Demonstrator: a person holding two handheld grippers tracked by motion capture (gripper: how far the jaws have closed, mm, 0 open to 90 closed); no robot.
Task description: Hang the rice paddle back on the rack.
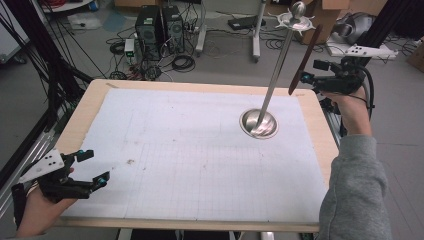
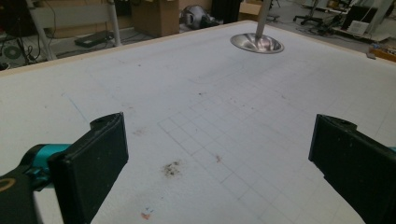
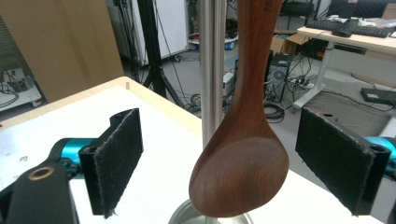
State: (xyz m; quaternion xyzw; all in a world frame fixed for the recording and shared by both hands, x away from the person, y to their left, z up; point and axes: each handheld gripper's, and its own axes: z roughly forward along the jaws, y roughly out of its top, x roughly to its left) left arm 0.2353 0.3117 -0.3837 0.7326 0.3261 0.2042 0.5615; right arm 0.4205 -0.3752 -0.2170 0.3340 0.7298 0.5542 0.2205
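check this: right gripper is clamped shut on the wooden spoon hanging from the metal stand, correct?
Not quite. The right gripper is open: in the right gripper view its pads stand clear on both sides of the wooden spoon, which does hang beside the metal stand.

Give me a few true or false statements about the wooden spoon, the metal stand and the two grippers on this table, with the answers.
1. The wooden spoon hangs bowl down beside the pole of the metal stand. True.
2. The right gripper is clamped on the spoon. False: its jaws stand apart, clear of the spoon's bowl on both sides.
3. The left gripper holds a cup. False: it is open, with nothing between its jaws.
4. The stand's round base sits on the white mat. True.
5. The spoon lies flat on the mat. False: it hangs off the mat.
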